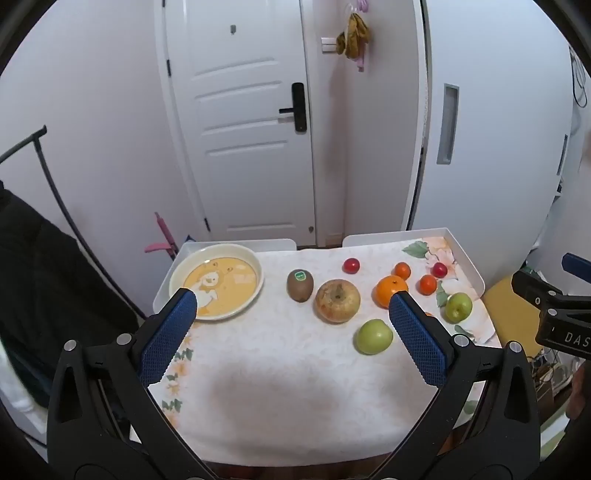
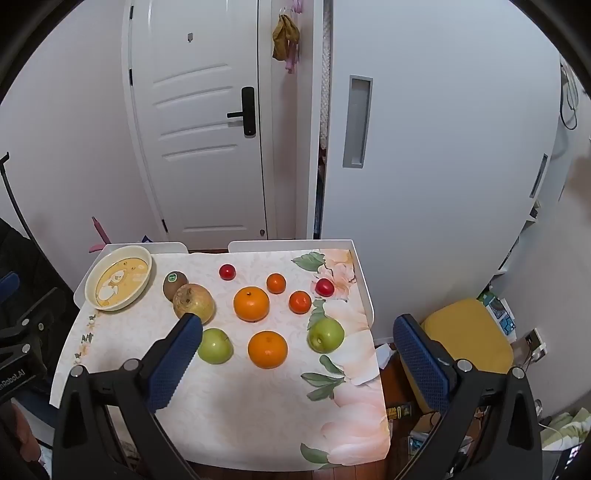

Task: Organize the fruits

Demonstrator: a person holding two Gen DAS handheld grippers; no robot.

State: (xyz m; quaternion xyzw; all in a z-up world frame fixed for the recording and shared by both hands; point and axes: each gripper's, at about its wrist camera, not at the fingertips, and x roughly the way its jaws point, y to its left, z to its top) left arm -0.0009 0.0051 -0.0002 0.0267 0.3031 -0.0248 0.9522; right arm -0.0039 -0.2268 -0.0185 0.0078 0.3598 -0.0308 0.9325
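Home, looks like an entryway. White panelled front door [image 2: 199, 122] with black smart lock [image 2: 248, 112], cloth [image 2: 285, 35] hung on wall hook, sliding wardrobe door [image 2: 424, 140], small table with floral tablecloth [image 2: 258, 406], yellow stool [image 2: 469, 332], floor clutter.

Both views were fisheye cameras, each riding on a hand-held gripper and looking forward and downward along its own two blue-padded fingers, which filled the lower corners of its frame. The left wrist view stood off the near left side of the desk [image 1: 280, 406], with the bowl [image 1: 218, 282] close ahead on its left and the fruit spread to its right. The right wrist view stood further right and a little higher, taking in the desk's right edge and the yellow stool [image 2: 469, 332] beyond. Both shared the whole cloth-covered top, the fruit, the bowl and the white door [image 1: 240, 122] behind.
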